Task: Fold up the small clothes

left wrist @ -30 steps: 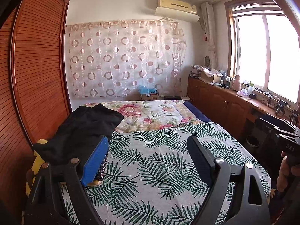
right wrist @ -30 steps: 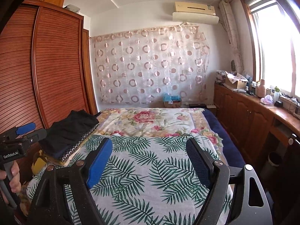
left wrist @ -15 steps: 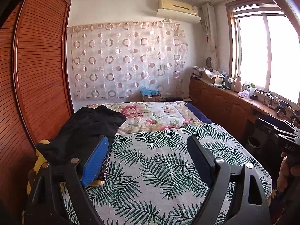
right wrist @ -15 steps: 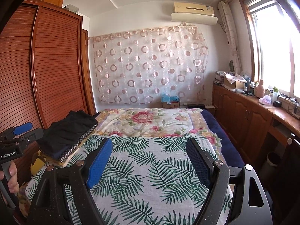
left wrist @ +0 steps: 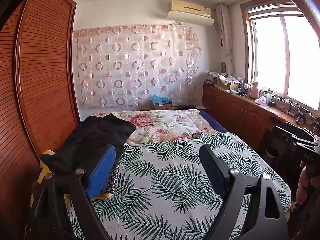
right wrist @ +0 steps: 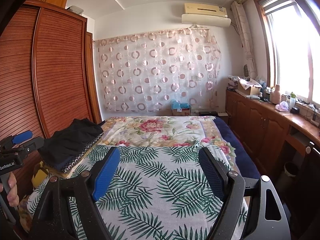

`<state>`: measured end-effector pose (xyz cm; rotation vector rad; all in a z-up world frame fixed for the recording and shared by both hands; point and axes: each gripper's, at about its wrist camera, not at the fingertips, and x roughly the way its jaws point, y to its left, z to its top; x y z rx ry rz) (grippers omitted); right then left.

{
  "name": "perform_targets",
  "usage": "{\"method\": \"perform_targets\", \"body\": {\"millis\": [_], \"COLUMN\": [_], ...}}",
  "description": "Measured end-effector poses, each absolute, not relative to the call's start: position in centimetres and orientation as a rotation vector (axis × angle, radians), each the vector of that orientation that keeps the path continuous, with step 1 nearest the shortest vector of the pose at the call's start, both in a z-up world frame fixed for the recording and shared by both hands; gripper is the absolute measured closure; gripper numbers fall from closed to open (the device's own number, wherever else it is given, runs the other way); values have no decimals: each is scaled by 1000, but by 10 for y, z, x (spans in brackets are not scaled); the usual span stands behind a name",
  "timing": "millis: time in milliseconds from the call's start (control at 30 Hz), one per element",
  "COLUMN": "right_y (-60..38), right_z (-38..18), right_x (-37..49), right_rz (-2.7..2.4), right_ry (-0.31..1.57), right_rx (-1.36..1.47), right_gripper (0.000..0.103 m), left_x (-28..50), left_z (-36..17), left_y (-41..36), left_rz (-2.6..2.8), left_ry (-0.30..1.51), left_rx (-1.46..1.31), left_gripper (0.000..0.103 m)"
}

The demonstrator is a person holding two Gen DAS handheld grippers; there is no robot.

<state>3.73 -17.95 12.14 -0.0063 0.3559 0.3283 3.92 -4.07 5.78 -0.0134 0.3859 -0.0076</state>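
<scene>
Nothing is shifting since a second ago: I am holding my left tool (left wrist: 157,166) and right tool (right wrist: 159,169) spread and empty above the palm-leaf sheet (right wrist: 160,182). Dark folded clothes (right wrist: 70,142) are lying stacked at the sheet's left edge, beside the wardrobe (right wrist: 50,70).

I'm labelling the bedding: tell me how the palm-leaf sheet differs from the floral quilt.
The palm-leaf sheet carries green fronds on white; the floral quilt has pink flowers on cream. The palm-leaf sheet covers the near part of the bed, the floral quilt the far part, and the sheet's edge overlaps the quilt. Both lie flat.
</scene>
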Motion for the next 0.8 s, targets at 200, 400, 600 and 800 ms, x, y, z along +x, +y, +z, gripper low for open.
{"method": "perform_targets", "body": {"millis": [200, 400, 600, 800], "right_y": [-182, -183, -183, -185], "right_z": [121, 122, 122, 122], "right_x": [39, 39, 40, 40], "right_rz": [322, 324, 324, 326], "right_ry": [359, 357, 357, 355], "right_rx": [-9, -10, -11, -12], "right_gripper": [21, 21, 21, 21], "left_x": [37, 37, 37, 37], "left_z": [61, 60, 61, 61], "left_y": [-41, -41, -40, -40], "left_rz": [-2, -3, -1, -2], "left_ry": [383, 384, 382, 382], "left_rx": [-8, -8, -7, -7], "left_gripper": [17, 17, 17, 17]}}
